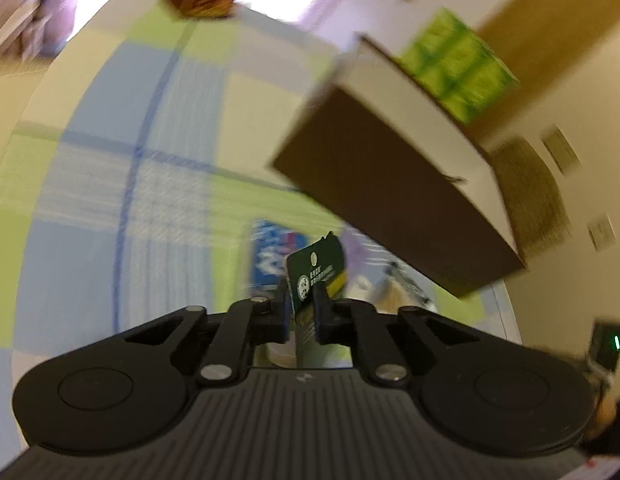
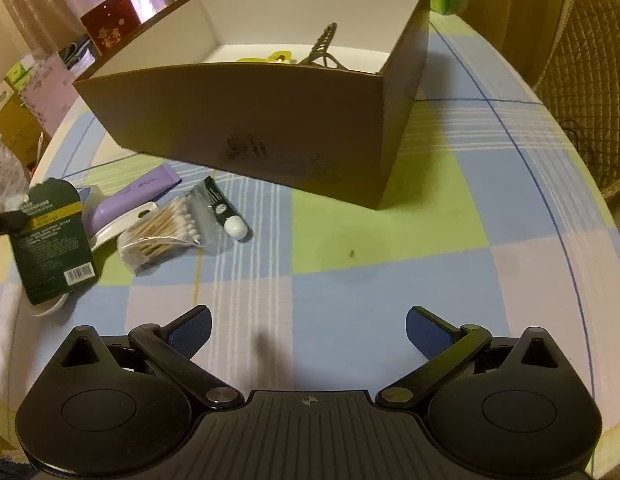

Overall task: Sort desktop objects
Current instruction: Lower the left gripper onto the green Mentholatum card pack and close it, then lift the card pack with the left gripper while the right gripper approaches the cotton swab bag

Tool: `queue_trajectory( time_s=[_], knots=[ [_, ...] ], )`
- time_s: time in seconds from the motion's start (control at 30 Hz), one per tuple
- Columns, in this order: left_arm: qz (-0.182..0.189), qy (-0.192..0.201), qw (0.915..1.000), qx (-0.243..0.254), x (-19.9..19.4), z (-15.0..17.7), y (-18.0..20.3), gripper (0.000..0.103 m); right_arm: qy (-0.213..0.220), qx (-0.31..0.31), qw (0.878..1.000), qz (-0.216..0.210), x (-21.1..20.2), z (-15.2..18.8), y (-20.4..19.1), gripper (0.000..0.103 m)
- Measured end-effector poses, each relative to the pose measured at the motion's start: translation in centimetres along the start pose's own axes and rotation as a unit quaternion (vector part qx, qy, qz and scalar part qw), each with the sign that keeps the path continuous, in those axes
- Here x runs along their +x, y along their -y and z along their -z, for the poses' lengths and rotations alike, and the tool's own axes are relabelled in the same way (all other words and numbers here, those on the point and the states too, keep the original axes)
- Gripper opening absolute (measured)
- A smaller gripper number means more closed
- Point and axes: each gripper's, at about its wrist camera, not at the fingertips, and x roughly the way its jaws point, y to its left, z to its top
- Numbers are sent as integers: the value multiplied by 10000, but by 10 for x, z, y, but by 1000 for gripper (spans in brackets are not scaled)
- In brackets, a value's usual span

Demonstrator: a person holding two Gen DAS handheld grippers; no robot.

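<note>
My left gripper (image 1: 301, 300) is shut on a dark green card packet (image 1: 315, 272), which stands upright between its pads. In the right wrist view the same packet (image 2: 54, 240) hangs at the far left, above the checked tablecloth (image 2: 389, 260). My right gripper (image 2: 308, 328) is open over the bare cloth, nothing between its fingers. A brown box (image 2: 250, 132) with white inner walls stands ahead; a yellow item (image 2: 270, 58) and a hair claw (image 2: 323, 50) lie inside. Beside the box lie a purple tube (image 2: 142, 192), a bag of cotton swabs (image 2: 166, 232) and a green tube with a white cap (image 2: 224, 212).
A red box (image 2: 112, 24) and bags stand beyond the table's rounded far-left edge. Green tissue packs (image 1: 457, 64) sit behind the brown box. A quilted chair (image 2: 585, 80) is at the right. A blue packet (image 1: 270, 256) lies below the held one.
</note>
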Motion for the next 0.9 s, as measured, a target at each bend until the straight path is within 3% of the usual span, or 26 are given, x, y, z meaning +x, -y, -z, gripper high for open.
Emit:
queue_trajectory(
  time_s=[0.1, 0.2, 0.27, 0.3, 0.6, 0.9],
  knots=[
    [112, -42, 9956, 927, -9, 3, 43, 0, 11, 14, 10000, 25, -2, 0, 2, 101],
    [271, -263, 9823, 1834, -14, 17, 84, 1, 23, 33, 10000, 39, -4, 1, 4, 101],
    [421, -468, 9735, 2201, -13, 30, 101, 1, 25, 47, 10000, 51, -4, 2, 5, 101],
    [495, -573, 9700, 2310, -12, 36, 107, 6, 24, 55, 10000, 62, -4, 3, 6, 101],
    [388, -906, 9636, 2487, -10, 58, 108, 27, -35, 118, 9998, 176, -5, 9, 16, 101],
    [394, -956, 9586, 2653, -13, 60, 109, 29, -135, 142, 9994, 288, -3, 12, 26, 101]
  ],
)
